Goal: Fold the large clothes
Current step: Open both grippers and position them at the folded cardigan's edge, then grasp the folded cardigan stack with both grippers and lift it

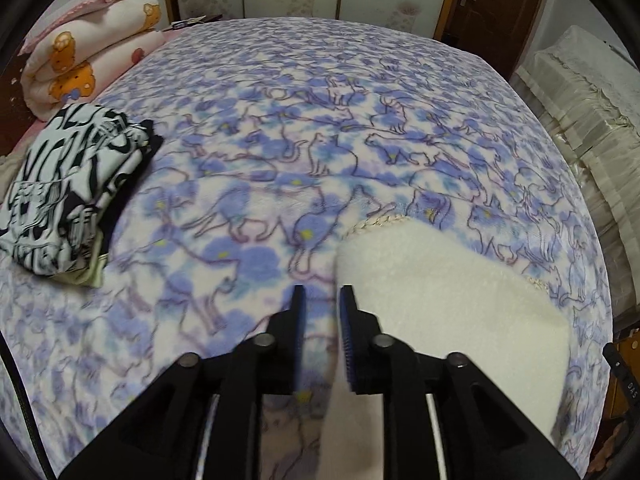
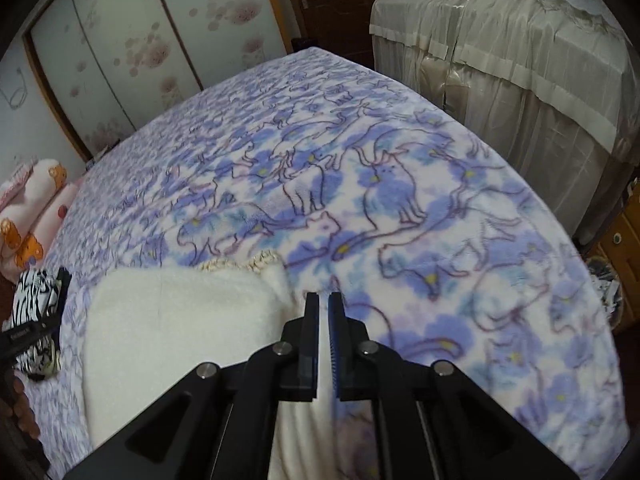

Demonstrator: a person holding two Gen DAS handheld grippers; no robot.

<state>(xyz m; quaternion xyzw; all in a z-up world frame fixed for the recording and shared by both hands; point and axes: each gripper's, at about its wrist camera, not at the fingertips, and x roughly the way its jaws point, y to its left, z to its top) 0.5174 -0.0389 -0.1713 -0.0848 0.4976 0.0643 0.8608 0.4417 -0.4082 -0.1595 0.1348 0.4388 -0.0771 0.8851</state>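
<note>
While you hold both grippers over the bed [image 1: 248,92], one white fleece garment [image 1: 448,304] lies folded, right of your left gripper [image 1: 322,294], left of your right gripper [image 2: 324,300], both fingers slightly parted, gripping nothing, one black-and-white folded garment [image 1: 64,196], lettering unreadable.

I can make out very little lettering from here. The folded black-and-white printed garment [image 1: 68,196], lying on the blue-and-white cat-print fleece blanket [image 1: 304,120], carries large black letter-like shapes, but I cannot read them as any word. In the left wrist view, at the right rim beyond that blanket's edge, a black strap-like part [image 1: 624,376] bears small pale letters that look like "DAS". I cannot read anything else.
</note>
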